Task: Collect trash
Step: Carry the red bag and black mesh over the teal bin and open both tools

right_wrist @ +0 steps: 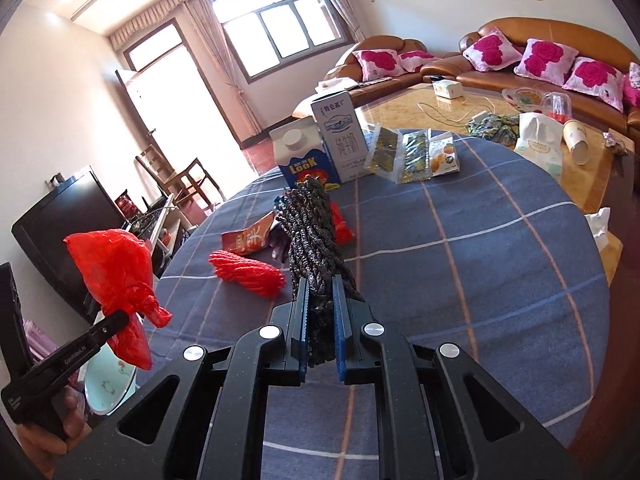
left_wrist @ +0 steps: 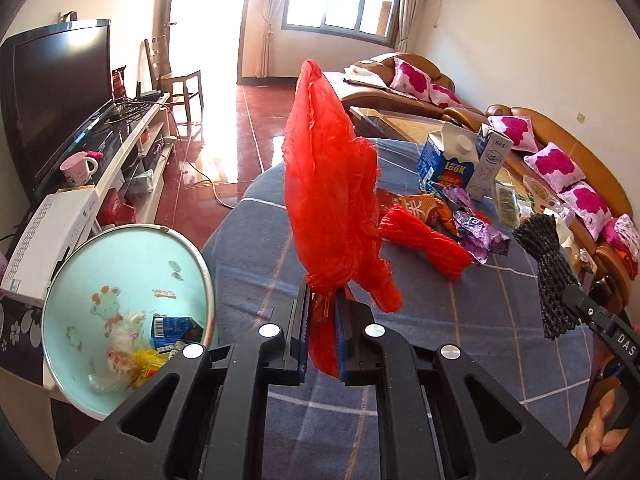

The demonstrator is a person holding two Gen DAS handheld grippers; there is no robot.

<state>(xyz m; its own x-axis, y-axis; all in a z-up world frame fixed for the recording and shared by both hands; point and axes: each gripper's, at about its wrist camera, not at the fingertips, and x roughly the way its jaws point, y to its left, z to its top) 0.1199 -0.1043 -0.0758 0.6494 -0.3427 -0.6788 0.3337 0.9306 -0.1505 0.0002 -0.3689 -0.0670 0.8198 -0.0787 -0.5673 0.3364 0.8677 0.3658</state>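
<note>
My left gripper (left_wrist: 323, 300) is shut on the knotted neck of a red plastic bag (left_wrist: 328, 168), held up over the left edge of the blue plaid table (left_wrist: 440, 340). A pale green trash bin (left_wrist: 76, 300) with several scraps inside stands below to its left. My right gripper (right_wrist: 320, 292) is shut on a black foam net sleeve (right_wrist: 312, 232) above the table. In the right wrist view the red plastic bag (right_wrist: 112, 268) and left gripper (right_wrist: 120, 318) are at the left. On the cloth lie a red foam net (right_wrist: 248, 272), a snack wrapper (right_wrist: 248, 240) and purple foil wrappers (left_wrist: 480, 232).
Two milk cartons (right_wrist: 304, 160) (right_wrist: 340, 140) and several snack packets (right_wrist: 412, 156) stand at the table's far side. A glass coffee table (right_wrist: 500, 100) and brown sofa (right_wrist: 540, 40) lie beyond. A TV (left_wrist: 60, 92) on its stand and a white box (left_wrist: 48, 240) are at the left.
</note>
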